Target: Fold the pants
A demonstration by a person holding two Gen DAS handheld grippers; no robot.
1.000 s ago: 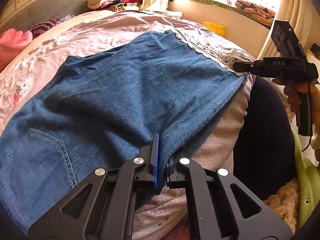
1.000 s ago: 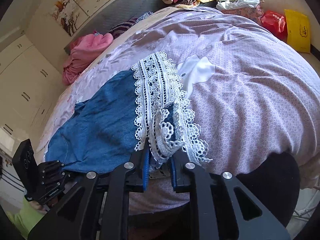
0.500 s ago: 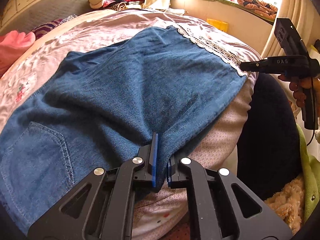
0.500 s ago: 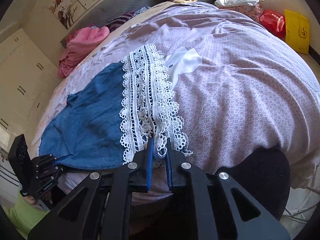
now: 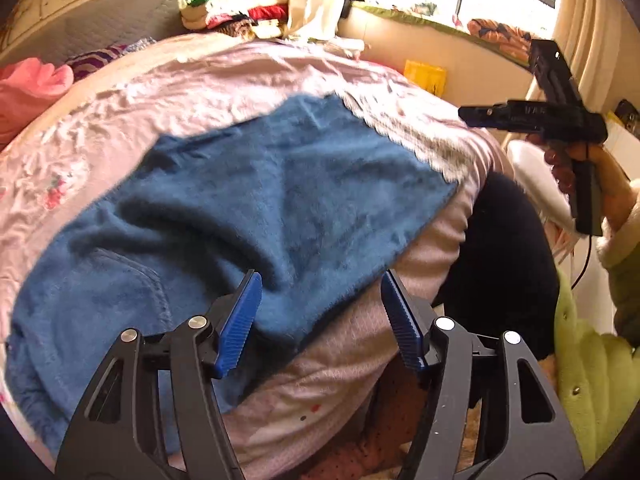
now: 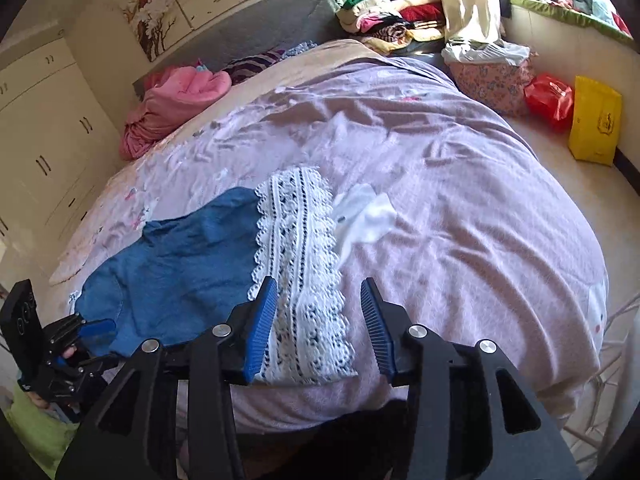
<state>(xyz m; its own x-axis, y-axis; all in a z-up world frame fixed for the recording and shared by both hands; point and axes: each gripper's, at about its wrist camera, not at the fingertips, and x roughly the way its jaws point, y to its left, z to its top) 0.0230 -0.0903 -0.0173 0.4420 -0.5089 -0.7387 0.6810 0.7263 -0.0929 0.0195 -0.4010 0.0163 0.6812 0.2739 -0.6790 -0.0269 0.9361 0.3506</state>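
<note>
Blue denim pants (image 5: 248, 208) with a white lace hem (image 6: 300, 264) lie flat on the bed near its front edge. My left gripper (image 5: 320, 300) hangs just above the pants' near edge; its jaws are opening and the pads press on nothing, the cloth lying loose below them. My right gripper (image 6: 318, 312) hovers over the lace hem, its jaws also opening, and the lace lies flat beneath, free of the pads. Each gripper shows in the other's view: the right gripper (image 5: 468, 112) at the right, the left gripper (image 6: 94, 326) at lower left.
The bed's pink-lilac cover (image 6: 460, 208) spreads far to the right and back. A pink blanket (image 6: 172, 108) and piled clothes (image 6: 392, 16) lie by the headboard. A yellow bag (image 6: 594, 124) and red bag (image 6: 550, 96) stand on the floor. A dark chair (image 5: 508, 264) sits by the bed's edge.
Both grippers have let go of the pants: the left released the denim edge, the right released the lace hem. Both rose and pulled back a little, and the cloth settled flat.
</note>
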